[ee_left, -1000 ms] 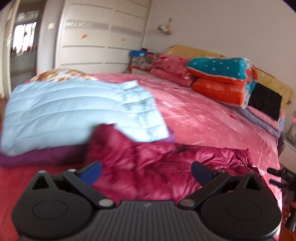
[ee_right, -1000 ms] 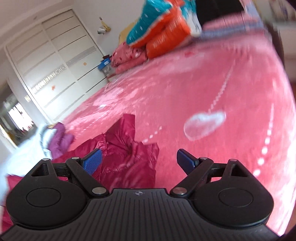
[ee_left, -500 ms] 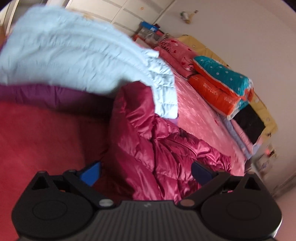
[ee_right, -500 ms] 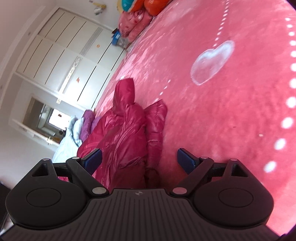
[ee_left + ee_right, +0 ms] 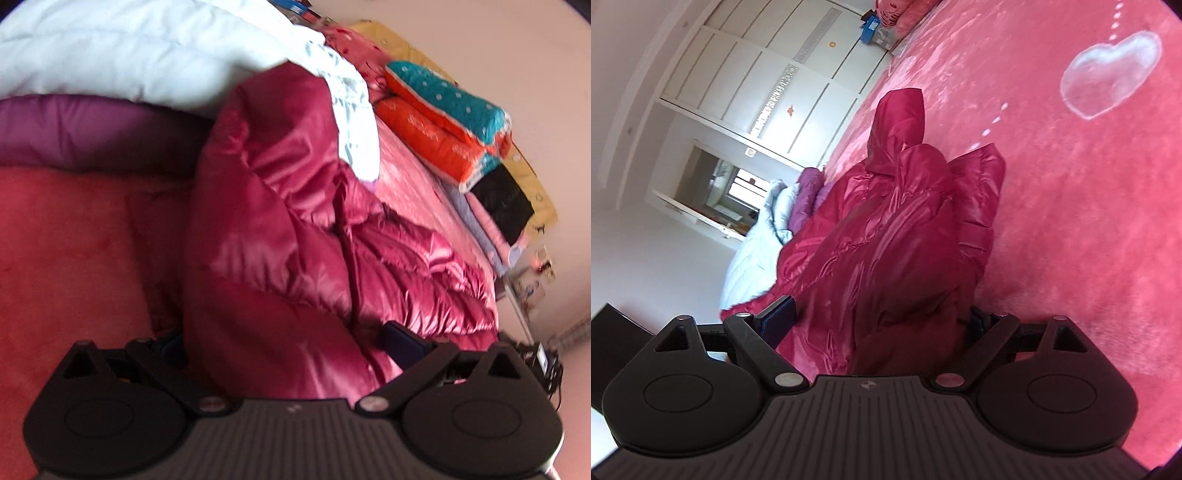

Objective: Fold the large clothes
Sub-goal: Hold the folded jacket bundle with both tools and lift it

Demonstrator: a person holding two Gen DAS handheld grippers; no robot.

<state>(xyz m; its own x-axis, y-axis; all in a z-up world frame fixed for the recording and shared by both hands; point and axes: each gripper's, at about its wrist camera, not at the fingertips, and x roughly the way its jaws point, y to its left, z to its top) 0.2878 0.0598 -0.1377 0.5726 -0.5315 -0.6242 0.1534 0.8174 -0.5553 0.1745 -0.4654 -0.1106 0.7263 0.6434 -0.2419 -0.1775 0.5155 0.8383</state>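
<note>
A crumpled shiny crimson puffer jacket [image 5: 314, 236] lies on the pink bedspread [image 5: 66, 236]; it also shows in the right wrist view [image 5: 897, 221], hood pointing away. My left gripper [image 5: 284, 343] is open, its jaws either side of a bulge of the jacket, the left pad mostly hidden by fabric. My right gripper [image 5: 879, 321] is open too, straddling the jacket's near end, its right pad partly hidden. Neither is closed on the cloth.
A folded pale blue puffer coat [image 5: 166, 51] lies on a purple one [image 5: 74, 129] beside the crimson jacket. Stacked quilts and pillows [image 5: 447, 114] sit at the headboard. White wardrobe doors [image 5: 768, 74] and a doorway stand beyond the bed. The bedspread [image 5: 1089, 203] extends to the right.
Both grippers have tilted and dropped close onto the crimson jacket, so its fabric now sits between the open jaws of each. Both stayed open.
</note>
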